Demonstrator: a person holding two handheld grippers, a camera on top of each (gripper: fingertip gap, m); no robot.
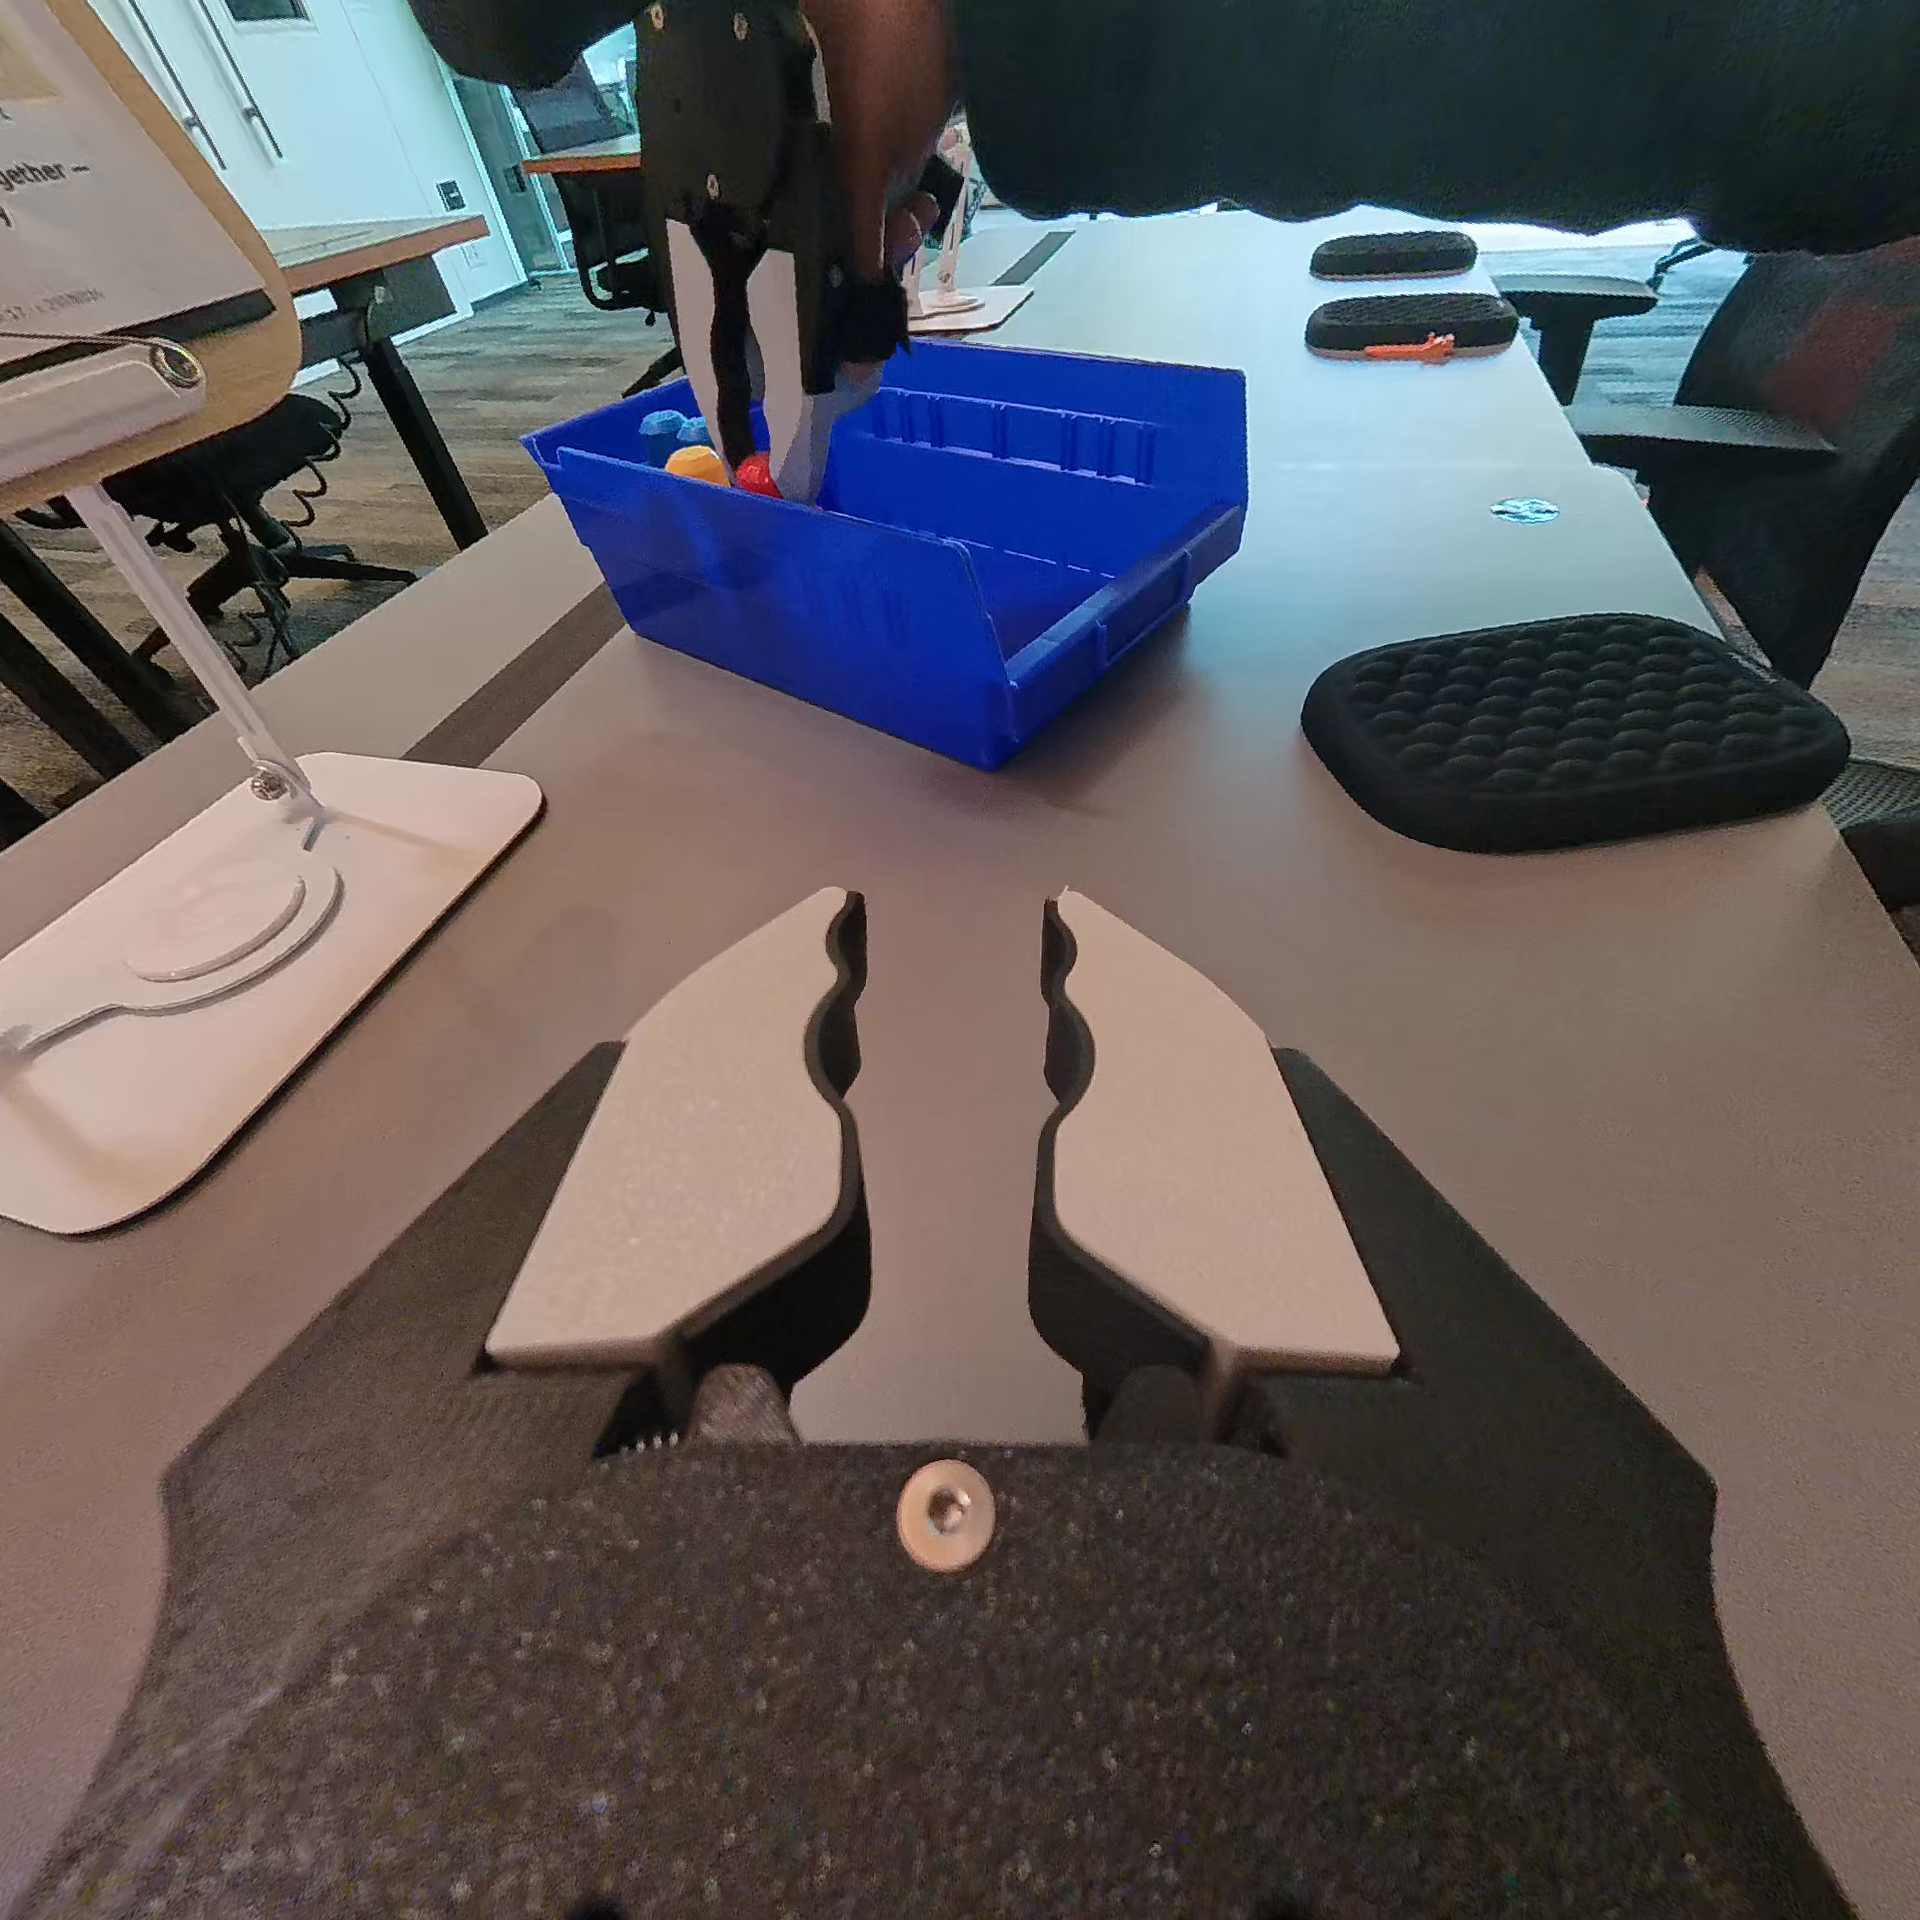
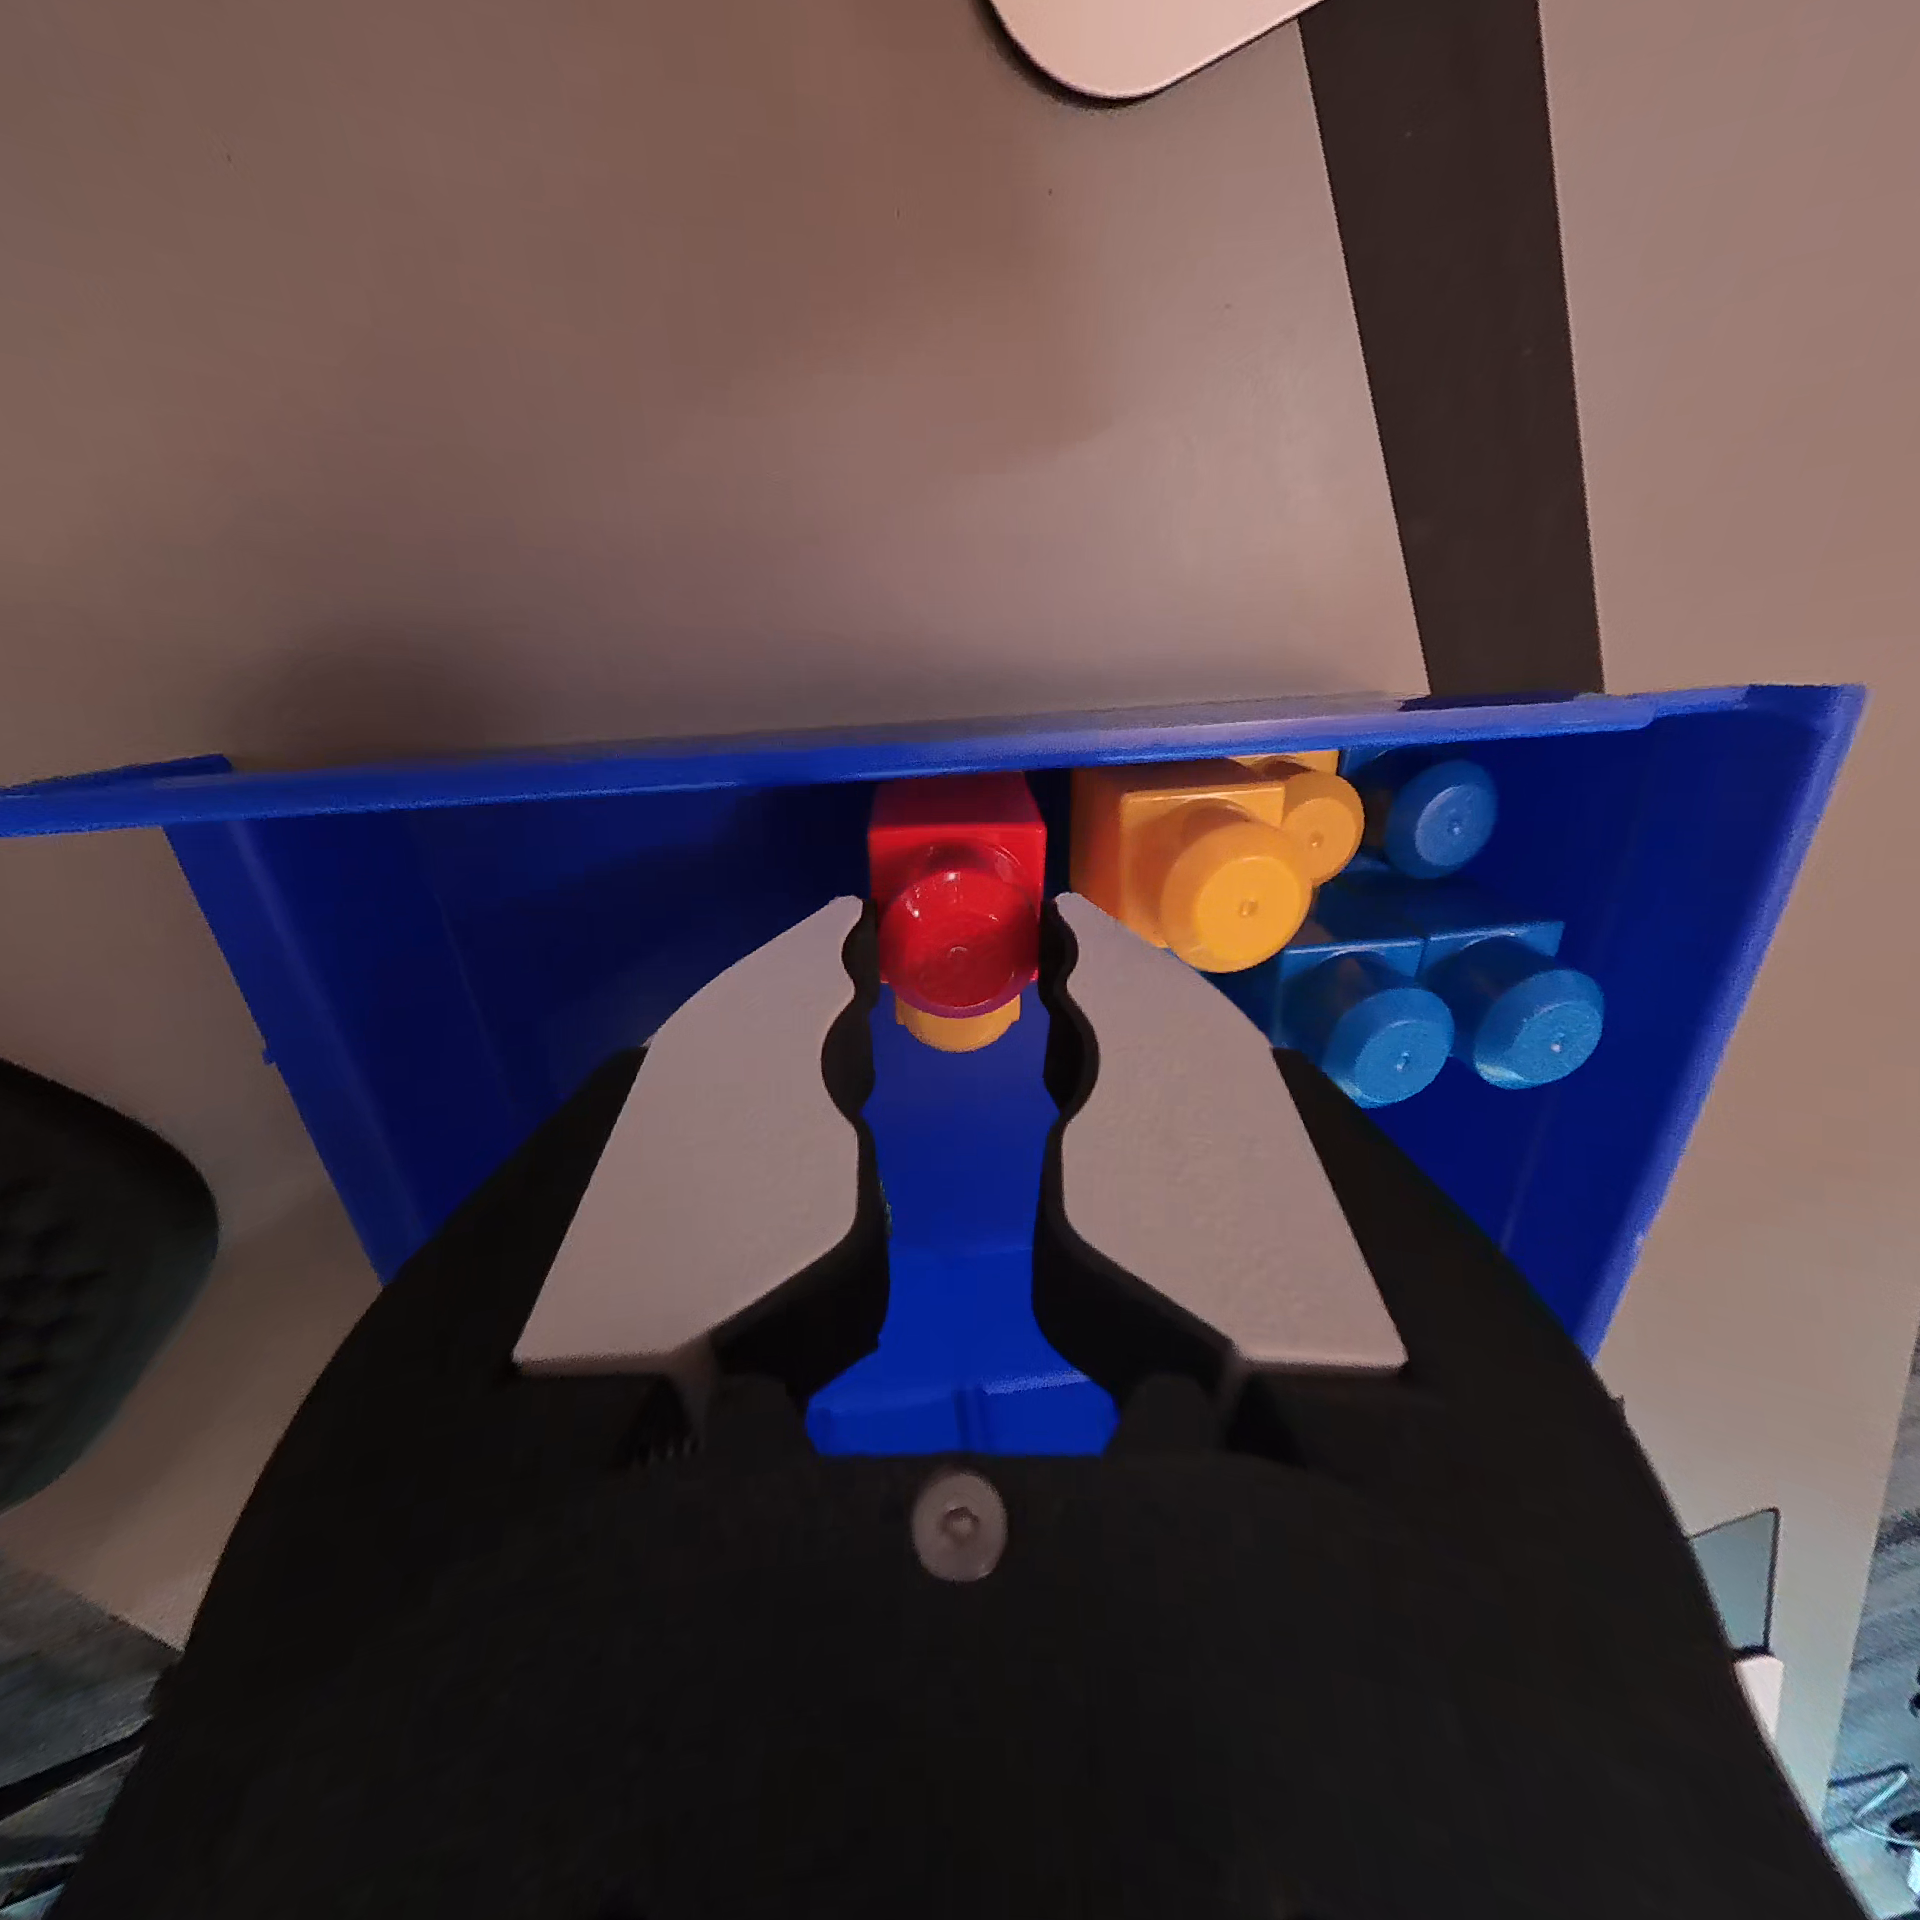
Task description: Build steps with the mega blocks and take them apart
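A blue bin [image 1: 831, 623] stands on the grey table [image 1: 1351, 1039]. Inside it, at one end, lie a red block [image 2: 956, 842], an orange block [image 2: 1174, 852] and several blue blocks [image 2: 1392, 1029]. My right gripper [image 2: 954, 920] reaches down into the bin, open, with its fingertips on either side of the red block's stud. An orange stud [image 2: 951, 1023] shows just under the red one. In the left wrist view the right gripper [image 1: 774, 457] dips into the bin's far left corner by the red block [image 1: 755, 475]. My left gripper [image 1: 953, 904] is open and empty, low over the table in front of the bin.
A white stand base [image 1: 208, 966] sits to the left of my left gripper, with a sign board above it. A black dimpled pad [image 1: 1569, 727] lies to the right near the table edge. More pads [image 1: 1408, 322] lie farther back. A person's dark sleeve [image 1: 1351, 94] spans the top.
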